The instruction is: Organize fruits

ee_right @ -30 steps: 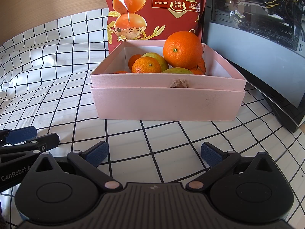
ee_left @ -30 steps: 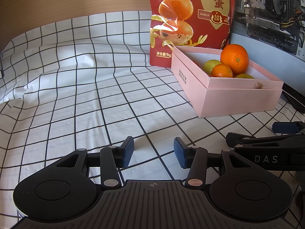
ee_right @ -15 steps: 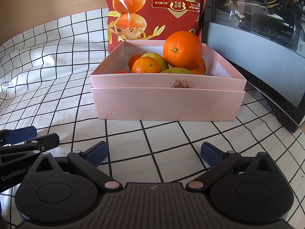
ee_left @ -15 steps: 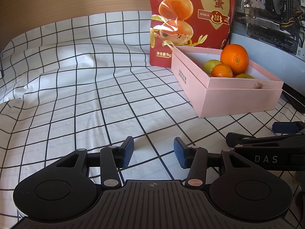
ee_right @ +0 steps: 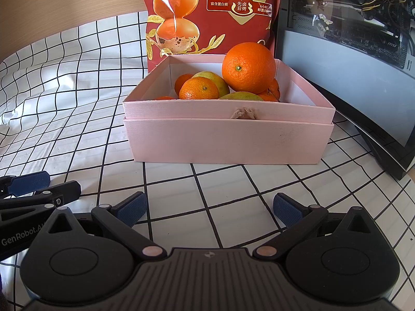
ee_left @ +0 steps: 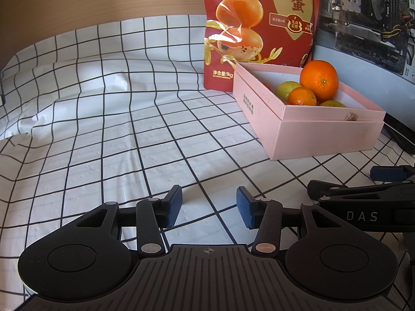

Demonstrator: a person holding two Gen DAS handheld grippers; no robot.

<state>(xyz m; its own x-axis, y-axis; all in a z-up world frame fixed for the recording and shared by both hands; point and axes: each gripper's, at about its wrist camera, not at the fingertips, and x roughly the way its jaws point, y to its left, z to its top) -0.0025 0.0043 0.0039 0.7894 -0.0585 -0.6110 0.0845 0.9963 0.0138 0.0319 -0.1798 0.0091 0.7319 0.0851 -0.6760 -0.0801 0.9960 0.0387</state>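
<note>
- Nothing has changed over the last second: both wrist views match the earlier ones, with the box (ee_right: 228,140) and the fruit in the same spots.
- The left gripper (ee_left: 208,207) is released, its 2 blue pads apart over bare cloth (ee_left: 103,119), nothing between them.
- The right gripper (ee_right: 208,208) is also released, spread wider, empty, facing the front wall of the box.
- The fruit sits in the pink box: 1 big orange (ee_right: 248,67) on top of the pile, a smaller mandarin (ee_right: 199,92) in front of it, and greenish fruits (ee_right: 218,83) around it.
- No loose fruit shows on the cloth in either view.
- My reading: the stillness, with both tongs empty and the fruit gathered, suggests the sorting is done or near done, or this is a pause before a next reach.
- A red bag (ee_right: 207,13) stands just behind the box; a PC case (ee_right: 350,51) is to its right.
</note>
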